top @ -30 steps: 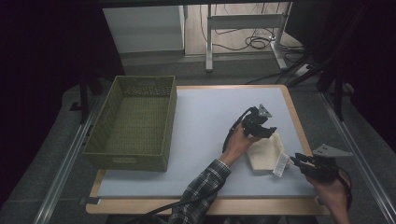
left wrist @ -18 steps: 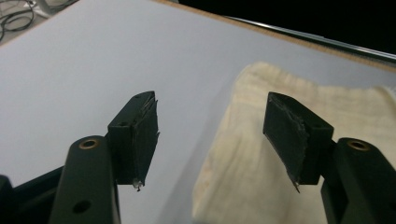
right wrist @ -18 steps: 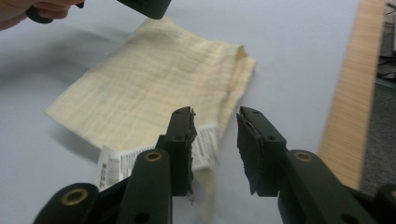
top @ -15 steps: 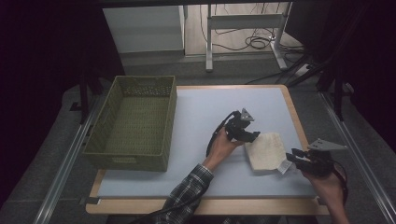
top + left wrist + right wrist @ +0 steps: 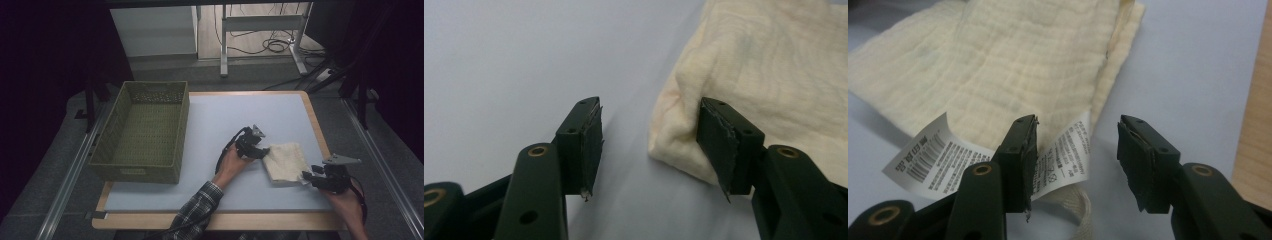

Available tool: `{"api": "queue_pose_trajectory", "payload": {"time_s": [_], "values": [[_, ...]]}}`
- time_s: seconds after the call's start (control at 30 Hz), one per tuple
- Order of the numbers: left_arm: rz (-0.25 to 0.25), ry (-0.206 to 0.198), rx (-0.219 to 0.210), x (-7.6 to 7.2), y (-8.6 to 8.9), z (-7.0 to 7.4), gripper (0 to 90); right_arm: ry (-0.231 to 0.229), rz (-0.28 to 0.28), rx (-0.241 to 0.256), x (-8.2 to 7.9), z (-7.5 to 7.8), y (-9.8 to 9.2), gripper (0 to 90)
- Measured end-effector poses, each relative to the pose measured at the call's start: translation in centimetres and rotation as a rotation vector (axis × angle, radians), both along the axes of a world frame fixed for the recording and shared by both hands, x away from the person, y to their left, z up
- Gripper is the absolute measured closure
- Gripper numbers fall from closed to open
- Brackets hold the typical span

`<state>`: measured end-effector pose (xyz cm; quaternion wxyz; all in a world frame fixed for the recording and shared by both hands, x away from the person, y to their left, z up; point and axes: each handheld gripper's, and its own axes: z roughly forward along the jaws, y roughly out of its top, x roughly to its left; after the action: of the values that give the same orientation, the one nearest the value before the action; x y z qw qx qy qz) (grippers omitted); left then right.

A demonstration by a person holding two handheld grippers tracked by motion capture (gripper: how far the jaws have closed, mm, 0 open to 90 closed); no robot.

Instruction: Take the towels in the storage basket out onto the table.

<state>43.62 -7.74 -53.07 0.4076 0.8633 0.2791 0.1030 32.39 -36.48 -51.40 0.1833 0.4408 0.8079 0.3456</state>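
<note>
One folded cream muslin cloth [image 5: 285, 162] is lying on the pale blue surface [image 5: 225, 120], toward its right side and near the front wooden edge. The cloth's right fold is sitting just beside the surface's right border, while the wide stretch between the cloth and the basket is lying bare, leaving open room to the left and toward the far edge.

The left tongs [image 5: 261, 151] are resting at the cloth's left corner with jaws spread; in the left gripper view one jaw is touching the corner's rolled edge and the other is standing apart over the bare surface. The right tongs [image 5: 312, 176] are sitting at the cloth's near right corner, jaws also spread and pinching nothing; in the right gripper view two white printed care labels [image 5: 928, 152] are curling up from the cloth's hem, one on each side of the left jaw.

One green woven basket [image 5: 145, 132] is standing at the surface's left edge, well apart from the cloth, with nothing lying inside it.
</note>
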Motion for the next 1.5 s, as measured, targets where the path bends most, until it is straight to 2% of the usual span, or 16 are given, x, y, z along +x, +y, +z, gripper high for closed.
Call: {"api": "queue_pose_trajectory", "payload": {"time_s": [0.13,0.17,0.27,0.37,0.47,0.57,0.67,0.77,0.87,1.13,1.5], "values": [[-0.009,0.055,-0.031,0.5,0.4,-0.3,45.8,0.014,-0.001,0.037,0.0,-0.4,-0.3,51.0],[-0.01,0.055,-0.03,0.5,0.4,-0.3,46.1,0.014,0.002,0.04,-0.1,-0.4,-0.3,51.0],[-0.042,0.071,-0.043,0.4,0.3,-0.3,56.0,0.014,-0.004,0.048,-0.3,-0.5,-0.2,53.1],[-0.05,0.098,-0.063,0.2,0.2,-0.3,67.1,0.032,0.003,0.066,-0.4,-0.5,-0.1,63.3],[-0.047,0.136,-0.078,0.3,0.2,-0.3,71.2,0.058,0.023,0.086,-0.4,-0.4,0.1,75.3],[-0.062,0.18,-0.091,0.4,0.2,-0.2,80.7,0.087,0.028,0.105,-0.3,-0.3,0.1,80.4],[-0.064,0.168,-0.088,0.3,0.1,-0.2,84.5,0.107,0.02,0.125,-0.2,-0.3,0.1,82.2],[-0.067,0.162,-0.123,0.4,0.5,0.0,85.4,0.129,0.036,0.14,-0.1,-0.1,0.0,82.3],[-0.063,0.138,-0.152,0.4,1.0,0.7,85.4,0.108,0.049,0.14,-0.3,0.4,0.2,82.2],[-0.05,0.09,-0.127,0.3,2.0,2.9,84.3,0.05,0.081,0.131,-0.5,1.9,1.4,81.6],[-0.023,0.05,-0.09,0.0,3.8,4.7,83.7,0.02,0.121,0.131,-0.1,2.9,3.3,81.0]]}}
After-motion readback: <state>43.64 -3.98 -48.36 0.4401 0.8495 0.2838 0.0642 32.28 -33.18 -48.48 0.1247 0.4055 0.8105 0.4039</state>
